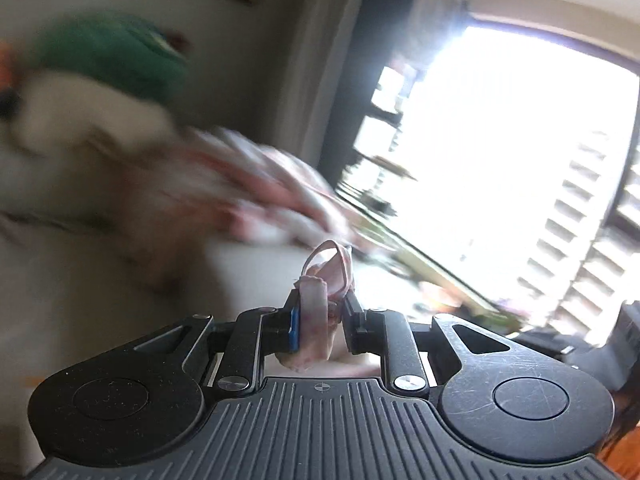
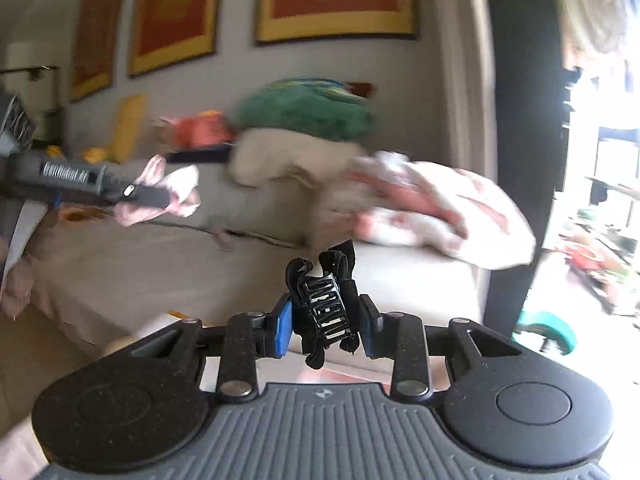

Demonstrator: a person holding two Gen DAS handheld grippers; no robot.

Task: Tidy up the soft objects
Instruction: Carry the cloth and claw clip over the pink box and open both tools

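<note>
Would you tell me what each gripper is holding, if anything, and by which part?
The left gripper pinches a bunched pink cloth mid-bundle; the right gripper clamps a bunched black fabric item with white lettering around its middle.

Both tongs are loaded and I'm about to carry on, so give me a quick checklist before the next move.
1. Left tongs clamped on pink cloth: ok.
2. Right tongs clamped on black lettered fabric: ok.
3. Both items lifted clear of the sofa: ok for pink cloth; the black fabric cannot tell.
4. Drop spot chosen: cannot tell.
5. Pile of green plush, beige cushion and patterned blanket stable: cannot tell, blurred.
</note>
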